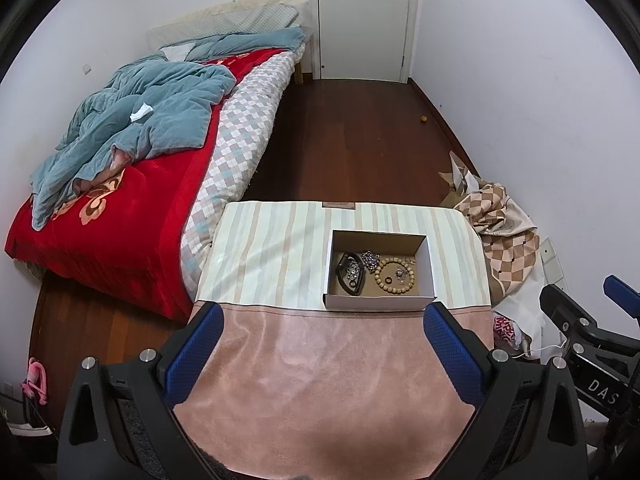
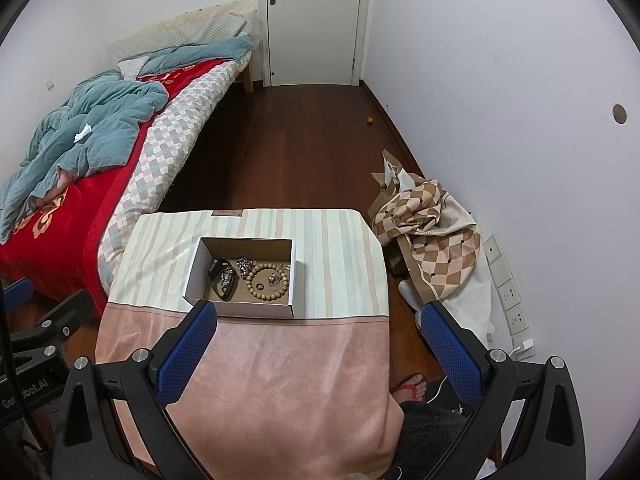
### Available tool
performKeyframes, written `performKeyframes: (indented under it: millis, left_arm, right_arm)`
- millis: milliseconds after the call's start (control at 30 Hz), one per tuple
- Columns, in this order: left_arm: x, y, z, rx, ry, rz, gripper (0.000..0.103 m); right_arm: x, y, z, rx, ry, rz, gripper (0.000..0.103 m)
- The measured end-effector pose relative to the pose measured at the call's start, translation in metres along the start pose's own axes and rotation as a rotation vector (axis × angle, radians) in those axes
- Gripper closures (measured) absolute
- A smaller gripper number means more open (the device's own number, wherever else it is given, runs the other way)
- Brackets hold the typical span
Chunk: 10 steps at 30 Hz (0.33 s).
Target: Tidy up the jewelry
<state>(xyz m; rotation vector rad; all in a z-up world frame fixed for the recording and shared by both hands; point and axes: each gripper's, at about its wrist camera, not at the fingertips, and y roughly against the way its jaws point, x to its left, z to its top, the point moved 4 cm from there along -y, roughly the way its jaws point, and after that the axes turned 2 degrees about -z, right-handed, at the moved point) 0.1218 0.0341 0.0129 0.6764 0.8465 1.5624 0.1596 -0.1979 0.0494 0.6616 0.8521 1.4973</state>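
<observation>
A white cardboard box [image 1: 376, 302] [image 2: 240, 308] stands on the cloth-covered table [image 1: 280, 248] [image 2: 340, 264]. In it lie a wooden bead bracelet [image 1: 394, 276] [image 2: 267, 282], a black band [image 1: 347, 276] [image 2: 219, 280], a silvery chain [image 1: 370, 259] [image 2: 245, 265], a small dark ring [image 1: 387, 279] [image 2: 259, 286] and small sparkly pieces. My left gripper [image 1: 322, 320] is open and empty, held above the pink cloth in front of the box. My right gripper [image 2: 320, 320] is open and empty, to the right of the box. Each gripper shows at the other view's edge.
A bed [image 1: 120, 184] [image 2: 60, 184] with a red blanket and blue quilt lies left of the table. Crumpled checked fabric [image 1: 504, 232] [image 2: 432, 232] lies on the wooden floor at the right wall. A white door [image 1: 364, 20] [image 2: 316, 24] is at the far end. A sandalled foot [image 2: 412, 386] is by the table.
</observation>
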Motion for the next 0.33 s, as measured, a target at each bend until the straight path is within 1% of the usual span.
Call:
performKeyframes:
  millis: [333]
  left_arm:
    - [0.0015, -0.0008, 0.0006, -0.007, -0.006, -0.005, 0.001]
  right_arm:
    - [0.0015, -0.0030, -0.0018, 0.006, 0.005, 0.002, 0.000]
